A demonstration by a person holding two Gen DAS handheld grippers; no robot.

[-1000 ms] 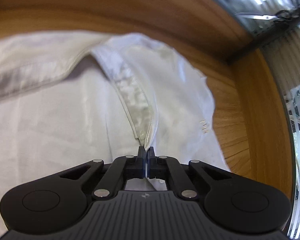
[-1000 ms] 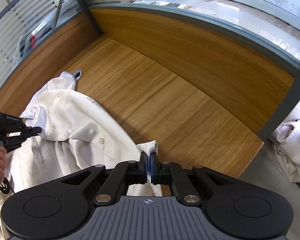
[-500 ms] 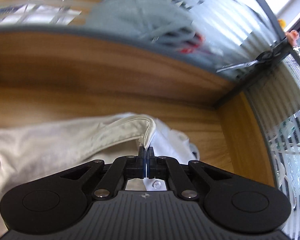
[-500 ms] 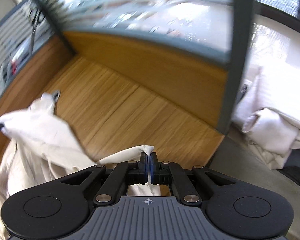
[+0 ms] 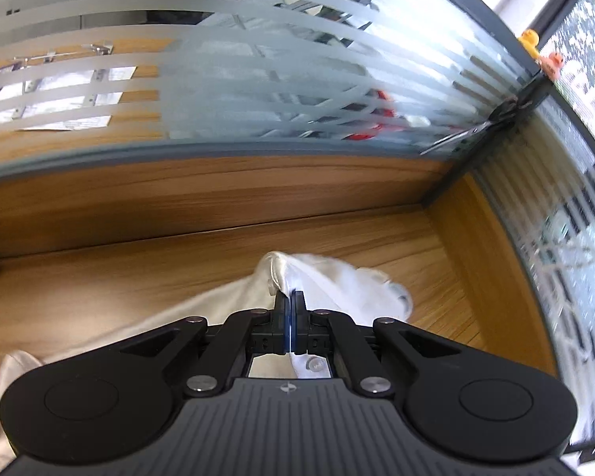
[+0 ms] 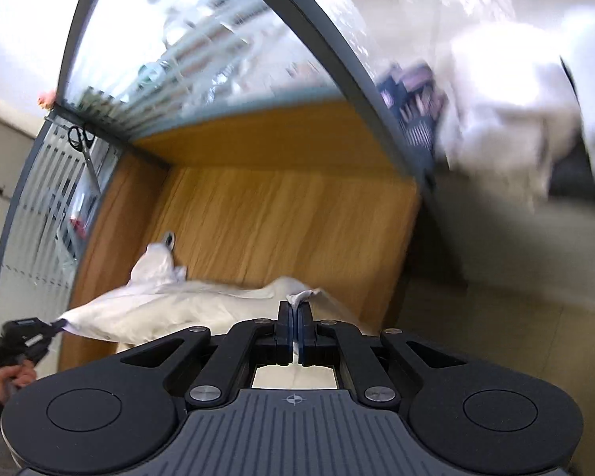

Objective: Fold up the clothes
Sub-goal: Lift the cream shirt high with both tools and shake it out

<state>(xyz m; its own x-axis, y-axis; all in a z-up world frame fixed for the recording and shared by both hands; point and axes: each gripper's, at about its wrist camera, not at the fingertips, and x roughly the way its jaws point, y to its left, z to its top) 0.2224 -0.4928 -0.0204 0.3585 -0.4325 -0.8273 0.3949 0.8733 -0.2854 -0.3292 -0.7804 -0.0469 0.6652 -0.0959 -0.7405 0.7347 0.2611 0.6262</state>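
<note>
Left tool (image 5: pixel 288 302) is clamped shut on a bunched edge of the white shirt (image 5: pixel 329 277), raised above the wooden worktop (image 5: pixel 139 269). From the right wrist, our right tool (image 6: pixel 296 309) pinches another edge; the shirt hangs stretched between both tools. We judge no fold made yet.

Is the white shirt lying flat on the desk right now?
No. The white shirt hangs stretched above the wooden desk between the left hand-held gripper and the right hand-held gripper.
</note>
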